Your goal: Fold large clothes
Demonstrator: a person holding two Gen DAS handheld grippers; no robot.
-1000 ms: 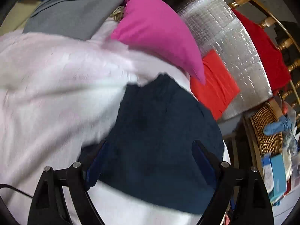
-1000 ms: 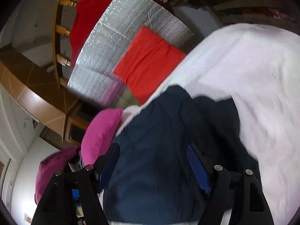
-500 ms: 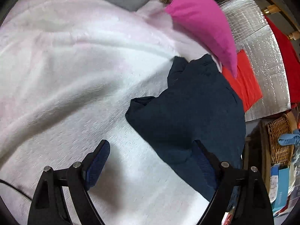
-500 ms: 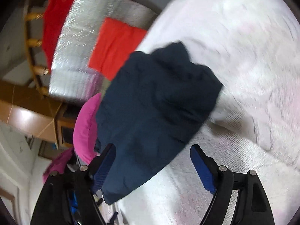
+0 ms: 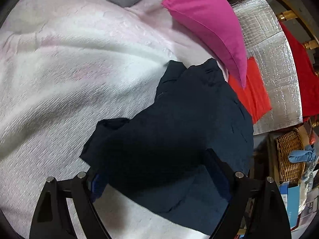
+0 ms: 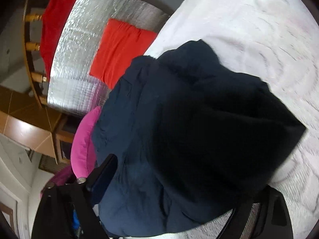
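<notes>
while navy garment (image 5: 179, 131) lies on blanket (image 5: 59, 79), both hand-held grippers gape wide, right just opened, gripping nothing.

A lived-in home bedroom: a bed under a fluffy white blanket (image 5: 79, 75), a pink pillow (image 5: 209, 22), a wooden railing (image 5: 295, 14) draped with red cloth (image 5: 305, 73), a wicker basket (image 5: 289, 157) of household bits, tiled flooring (image 6: 24, 123).
</notes>
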